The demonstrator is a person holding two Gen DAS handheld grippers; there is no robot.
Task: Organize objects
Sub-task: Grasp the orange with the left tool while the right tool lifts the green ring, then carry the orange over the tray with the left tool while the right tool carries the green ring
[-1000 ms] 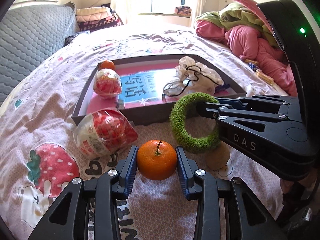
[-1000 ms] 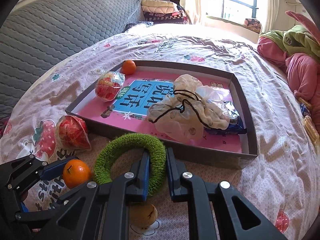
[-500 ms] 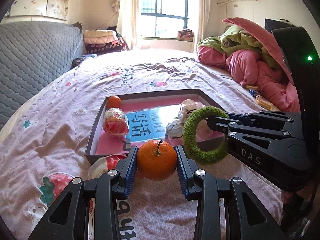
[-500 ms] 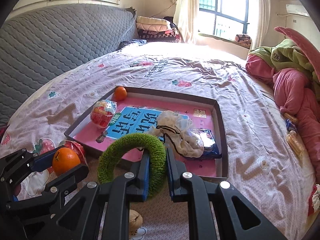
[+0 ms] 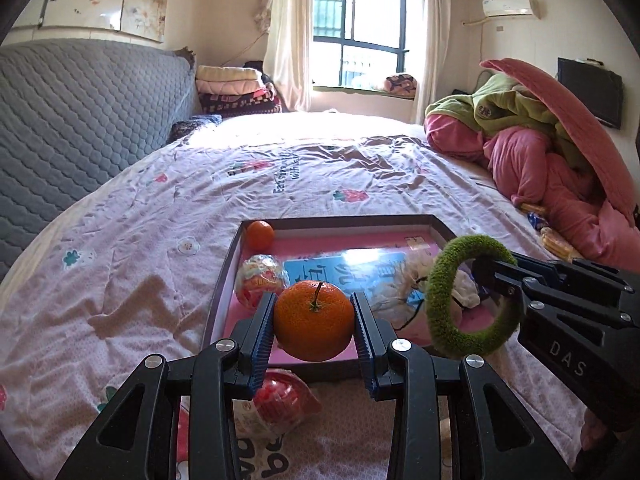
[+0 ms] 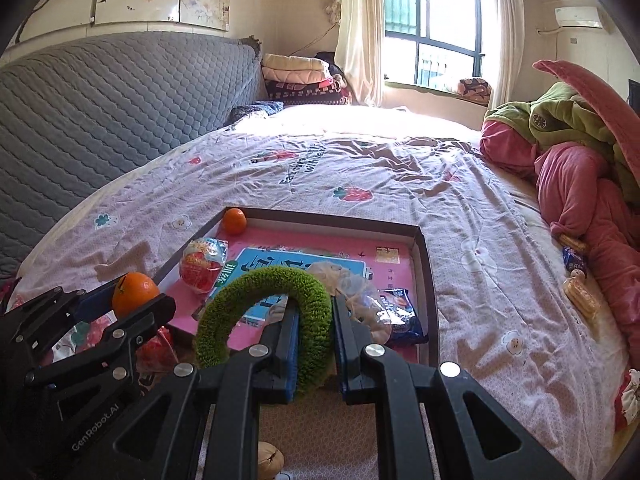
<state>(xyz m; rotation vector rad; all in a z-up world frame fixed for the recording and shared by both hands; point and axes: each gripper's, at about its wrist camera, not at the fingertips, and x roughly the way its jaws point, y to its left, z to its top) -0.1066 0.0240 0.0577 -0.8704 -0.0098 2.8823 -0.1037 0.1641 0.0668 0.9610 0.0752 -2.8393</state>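
left gripper [image 5: 315, 322] jaws clamp the orange [image 5: 313, 321] at its widest girth, held above the tray's [image 5: 218, 300] near edge; firm, smooth, may roll if loosened | right gripper [image 6: 313, 344] jaws pinch the green fuzzy ring [image 6: 267, 317] on one side; light, soft, probably squashy; it hangs above the near rim | both loads clear of the bedsheet [image 5: 140, 248]

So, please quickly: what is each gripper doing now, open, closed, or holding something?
Left gripper: closed on the orange, held clear of the bed.
Right gripper: closed on the green fuzzy ring, also lifted.
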